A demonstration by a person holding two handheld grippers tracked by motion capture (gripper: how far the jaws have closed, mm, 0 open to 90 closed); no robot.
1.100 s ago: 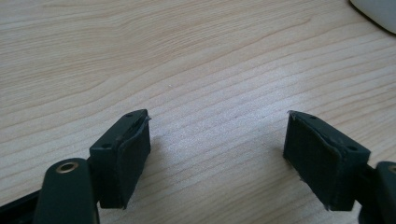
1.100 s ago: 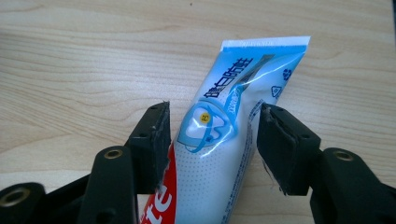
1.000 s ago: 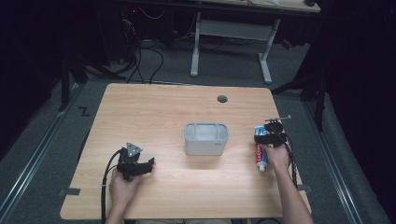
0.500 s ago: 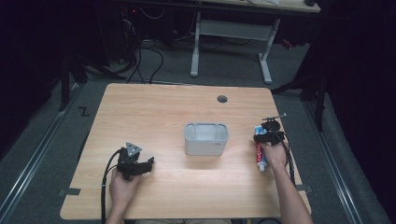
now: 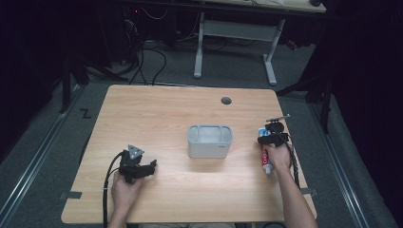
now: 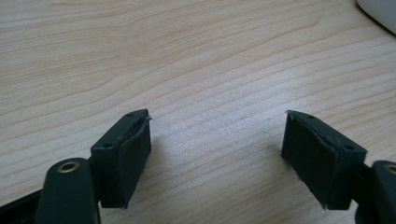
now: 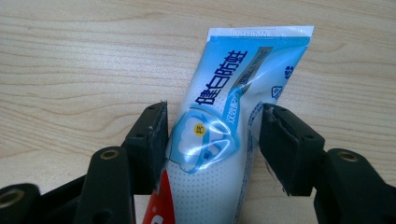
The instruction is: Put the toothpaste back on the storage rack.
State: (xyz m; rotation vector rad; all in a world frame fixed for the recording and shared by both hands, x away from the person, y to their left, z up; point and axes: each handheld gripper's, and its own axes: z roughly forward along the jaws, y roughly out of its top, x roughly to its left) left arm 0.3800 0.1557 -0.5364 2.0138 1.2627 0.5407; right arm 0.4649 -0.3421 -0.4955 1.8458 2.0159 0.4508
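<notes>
My right gripper [image 5: 272,134] straddles the toothpaste tube [image 5: 265,159] at the counter's [image 5: 190,109] right edge.

From above, the tube lies flat beside the grey bin [image 5: 210,141], my left gripper [image 5: 153,165] resting well apart at the near left. In the left gripper view, my jaws stand wide apart over bare wood. In the right gripper view, the tube [image 7: 229,135] lies between my jaws, which have just been opening: the left pad [image 7: 156,140] touches it, the right stands just clear.
</notes>
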